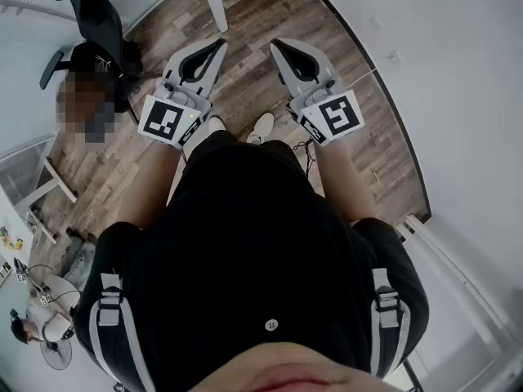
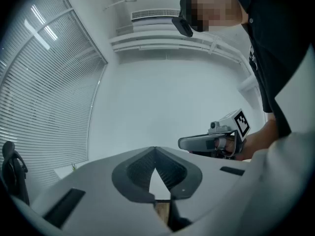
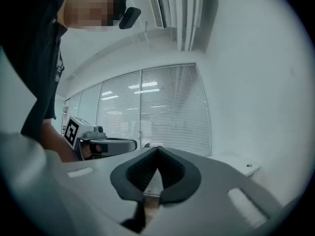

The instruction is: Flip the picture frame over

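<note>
No picture frame shows in any view. In the head view I hold both grippers side by side in front of my body, level, above the wooden floor. My left gripper has its jaws closed tip to tip with nothing between them. My right gripper is likewise shut and empty. In the left gripper view its own jaws meet at a point, left gripper, and the right gripper floats beside it. The right gripper view shows the right gripper closed, with the left gripper to its left.
A black office chair stands at the upper left of the head view, with a white table leg behind the grippers. A white wall runs along the right. My shoes are below the grippers. Window blinds fill the left gripper view's left.
</note>
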Motion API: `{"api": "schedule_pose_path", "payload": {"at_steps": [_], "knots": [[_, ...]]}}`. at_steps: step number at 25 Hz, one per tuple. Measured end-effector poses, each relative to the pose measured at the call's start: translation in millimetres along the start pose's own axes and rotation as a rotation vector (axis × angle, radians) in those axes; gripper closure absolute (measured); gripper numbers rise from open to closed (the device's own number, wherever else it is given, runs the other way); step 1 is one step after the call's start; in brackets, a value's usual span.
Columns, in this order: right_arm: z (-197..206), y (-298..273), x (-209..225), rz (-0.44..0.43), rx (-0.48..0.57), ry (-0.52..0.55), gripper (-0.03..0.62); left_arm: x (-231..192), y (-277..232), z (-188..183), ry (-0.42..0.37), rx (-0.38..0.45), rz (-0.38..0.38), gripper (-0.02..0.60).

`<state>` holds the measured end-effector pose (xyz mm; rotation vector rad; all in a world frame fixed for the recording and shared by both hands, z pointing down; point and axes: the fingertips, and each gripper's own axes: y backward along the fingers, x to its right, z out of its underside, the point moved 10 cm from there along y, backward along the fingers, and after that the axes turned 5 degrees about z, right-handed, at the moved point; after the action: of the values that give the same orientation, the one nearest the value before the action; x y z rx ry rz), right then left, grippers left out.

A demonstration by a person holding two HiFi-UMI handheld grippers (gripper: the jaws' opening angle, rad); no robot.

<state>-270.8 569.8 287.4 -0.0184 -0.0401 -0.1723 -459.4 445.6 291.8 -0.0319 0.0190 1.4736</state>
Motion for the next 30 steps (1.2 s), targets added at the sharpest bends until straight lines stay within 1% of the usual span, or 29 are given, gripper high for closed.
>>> {"api": "schedule_pose_path", "payload": {"at_steps": [6,14,17,18,22,23,25,27,30], "knots": [[3,1,2,0.042,0.004,-0.072,0.583,-1,5,1,0.010,-0.001,0.008,0.575],[1,5,5,0.056,0.010,-0.057,0.583,-3,7,2,0.009,-0.006,0.000,0.571],[1,6,7,0.052,-0.005,-0.038,0.531,-3,5,2,-0.001,-0.012,-0.010,0.540],[1,6,8,0.051,-0.010,-0.031,0.506,-3,3,1,-0.003,-0.014,-0.014,0.517],[2,9,15,0.038,-0.015,-0.026,0.382,-2,-1,1,-0.007,-0.022,-0.036,0.411],[1,10,17,0.033,-0.015,-0.026,0.361,-1,-3,1,-0.006,-0.022,-0.041,0.378],[0,11,23,0.030,-0.014,-0.026,0.296,-1,-7,3,-0.003,-0.024,-0.051,0.304],[0,14,31,0.031,-0.010,-0.027,0.262,1,-11,6,-0.003,-0.031,-0.058,0.270],[1,21,41,0.033,-0.009,-0.030,0.230,7,-19,7,-0.003,-0.034,-0.077,0.241]]}}
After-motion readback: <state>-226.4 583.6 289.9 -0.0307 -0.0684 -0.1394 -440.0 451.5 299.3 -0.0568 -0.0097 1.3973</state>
